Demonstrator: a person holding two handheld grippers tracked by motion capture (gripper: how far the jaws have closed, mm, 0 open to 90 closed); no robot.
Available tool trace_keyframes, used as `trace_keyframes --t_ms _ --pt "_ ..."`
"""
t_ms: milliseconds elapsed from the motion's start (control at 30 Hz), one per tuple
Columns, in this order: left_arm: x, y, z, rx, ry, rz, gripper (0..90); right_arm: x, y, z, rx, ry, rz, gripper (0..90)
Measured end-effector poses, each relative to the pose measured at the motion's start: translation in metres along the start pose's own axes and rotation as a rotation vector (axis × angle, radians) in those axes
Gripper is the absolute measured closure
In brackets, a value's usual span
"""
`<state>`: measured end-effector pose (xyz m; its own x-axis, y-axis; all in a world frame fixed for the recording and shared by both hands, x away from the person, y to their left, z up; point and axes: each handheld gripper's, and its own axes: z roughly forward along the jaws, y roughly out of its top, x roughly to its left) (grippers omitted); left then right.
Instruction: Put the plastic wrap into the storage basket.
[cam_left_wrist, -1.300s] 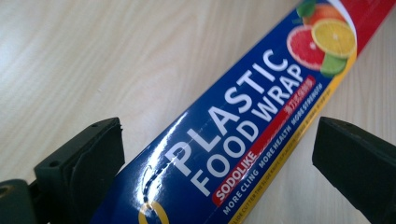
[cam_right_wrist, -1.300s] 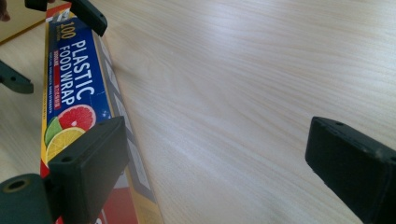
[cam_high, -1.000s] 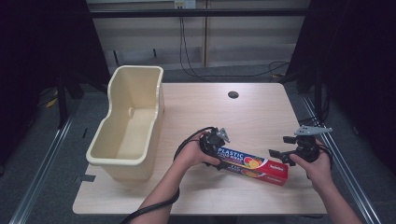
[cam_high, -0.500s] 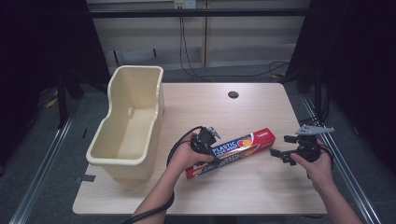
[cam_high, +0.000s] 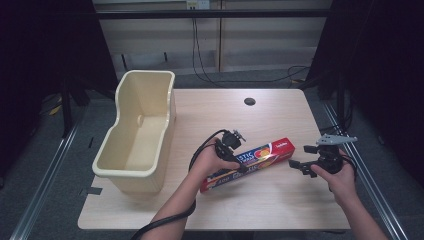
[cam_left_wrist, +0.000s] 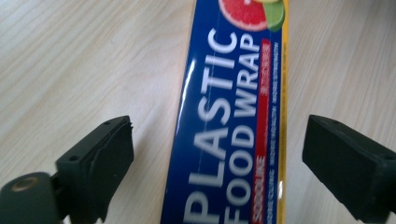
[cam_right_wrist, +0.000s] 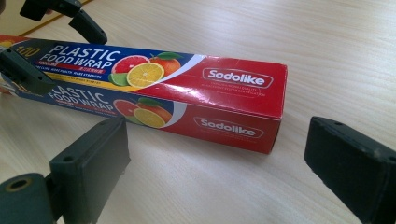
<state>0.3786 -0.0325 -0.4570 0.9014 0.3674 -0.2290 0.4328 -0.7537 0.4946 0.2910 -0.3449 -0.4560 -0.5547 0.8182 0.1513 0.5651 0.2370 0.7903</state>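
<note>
A long red and blue box of plastic food wrap (cam_high: 250, 160) lies slantwise on the wooden table (cam_high: 260, 210), its red end far right. My left gripper (cam_high: 235, 156) hangs over the box's blue half. In the left gripper view the box (cam_left_wrist: 229, 116) runs between the wide-apart jaws of that gripper (cam_left_wrist: 222, 140), which is open and touches neither side. My right gripper (cam_high: 301, 157) is open just off the red end. The right gripper view has the box's red end (cam_right_wrist: 243, 107) a little ahead of the right gripper (cam_right_wrist: 219, 149), and the left gripper (cam_right_wrist: 56, 46) straddling the far blue part.
A tall cream plastic tub (cam_high: 170, 120) stands at the table's left edge and overhangs it. A small dark cable hole (cam_high: 249, 101) sits near the far edge. Bare wood lies between the tub and the box and along the front edge.
The box has swung anticlockwise in the left gripper, its red end going away from the person and off the right gripper. It now rests on the table between open left jaws.
</note>
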Motion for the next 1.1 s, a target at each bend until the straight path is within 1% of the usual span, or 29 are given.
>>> trace_keyframes --t_ms 67,100,167,200,233,267,300,333,367,400,433,467,500,533,567,600,633,667,733,767,800,833,867,933,1000,1033,1067,1100 --pt "-0.001 0.002 0.001 0.002 -0.003 -0.007 8.1 0.0 0.0 0.0 0.0 0.0 0.0 6.6" --pt "-0.001 0.004 0.005 0.025 0.009 0.013 8.2 0.0 0.0 0.0 -0.002 0.0 -0.001 6.6" --pt "-0.001 0.005 0.007 0.029 0.01 0.015 8.5 0.0 0.001 -0.001 -0.003 0.0 -0.001 6.6" --pt "-0.002 0.006 0.009 0.022 0.02 0.001 8.5 0.0 0.001 -0.001 -0.003 0.0 -0.001 6.6" --pt "-0.002 0.007 0.013 0.033 0.044 0.006 11.5 0.001 0.001 -0.001 -0.004 0.002 -0.003 6.6" --pt "-0.002 0.007 0.013 0.033 0.044 0.006 12.2 0.001 0.001 -0.001 -0.004 0.002 -0.003 6.6" --pt "-0.002 0.008 0.015 0.044 0.057 0.008 13.2 0.001 0.001 -0.001 -0.005 -0.001 0.001 6.6" --pt "-0.001 0.009 0.016 0.034 0.052 0.006 13.2 0.001 0.001 -0.001 -0.005 -0.001 0.001 6.6" --pt "-0.001 0.01 0.018 0.042 0.039 0.024 18.6 0.001 0.001 -0.001 -0.005 -0.001 0.001 6.6" --pt "-0.004 0.013 0.022 0.059 0.053 0.039 19.8 0.001 0.001 0.0 -0.002 0.001 -0.003 6.6" --pt "-0.005 0.013 0.023 0.057 0.027 0.021 26.5 0.001 0.001 0.0 -0.002 0.003 -0.006 6.6" --pt "-0.004 0.015 0.024 0.064 0.018 0.023 31.0 0.001 0.001 0.0 -0.001 0.004 -0.006 6.6" --pt "-0.004 0.015 0.024 0.064 0.018 0.023 31.6 0.001 0.001 0.0 -0.001 0.004 -0.006 6.6" --pt "-0.007 0.017 0.026 0.081 0.028 0.024 33.0 0.001 0.001 0.0 -0.002 0.003 -0.005 6.6" --pt "-0.007 0.018 0.027 0.072 0.034 0.021 33.4 0.001 0.001 -0.001 -0.004 0.003 -0.006 6.6" --pt "-0.008 0.018 0.027 0.066 0.029 0.022 33.8 0.001 0.001 -0.001 -0.006 0.002 -0.006 6.6" --pt "-0.008 0.018 0.027 0.066 0.029 0.022 34.7 0.001 0.001 -0.001 -0.005 -0.002 -0.002 6.6" --pt "-0.007 0.018 0.026 0.068 0.033 0.034 35.7 0.0 0.001 -0.001 -0.007 -0.002 -0.003 6.6" --pt "-0.008 0.02 0.025 0.075 0.052 0.027 37.0 0.0 0.0 -0.001 -0.004 0.0 -0.002 6.6" --pt "-0.008 0.022 0.021 0.119 0.053 -0.035 38.7 0.0 0.0 -0.001 -0.005 -0.003 -0.002 6.6" --pt "-0.008 0.022 0.021 0.119 0.053 -0.035 40.1 0.0 0.0 -0.001 -0.005 -0.003 -0.002 6.6" --pt "-0.008 0.023 0.02 0.131 0.055 -0.049 40.1 0.0 0.0 -0.001 -0.007 -0.002 -0.003 6.6" --pt "-0.009 0.023 0.017 0.129 0.064 -0.074 40.3 0.0 0.0 -0.001 -0.007 -0.002 -0.004 6.5" --pt "-0.007 0.024 0.009 0.128 0.065 -0.087 40.5 0.001 0.001 -0.001 -0.01 0.0 -0.003 6.4" --pt "-0.007 0.025 0.0 0.137 0.069 -0.088 40.6 0.001 0.001 -0.001 -0.006 0.004 -0.006 6.2" --pt "-0.008 0.027 -0.006 0.146 0.083 -0.101 40.6 0.001 0.001 0.0 -0.003 0.005 -0.006 6.0" --pt "-0.008 0.027 -0.01 0.146 0.081 -0.102 40.6 0.002 0.001 0.001 0.0 0.003 -0.008 5.7" --pt "-0.008 0.028 -0.018 0.143 0.072 -0.133 40.6 0.002 0.001 0.002 0.003 0.005 -0.01 5.6"
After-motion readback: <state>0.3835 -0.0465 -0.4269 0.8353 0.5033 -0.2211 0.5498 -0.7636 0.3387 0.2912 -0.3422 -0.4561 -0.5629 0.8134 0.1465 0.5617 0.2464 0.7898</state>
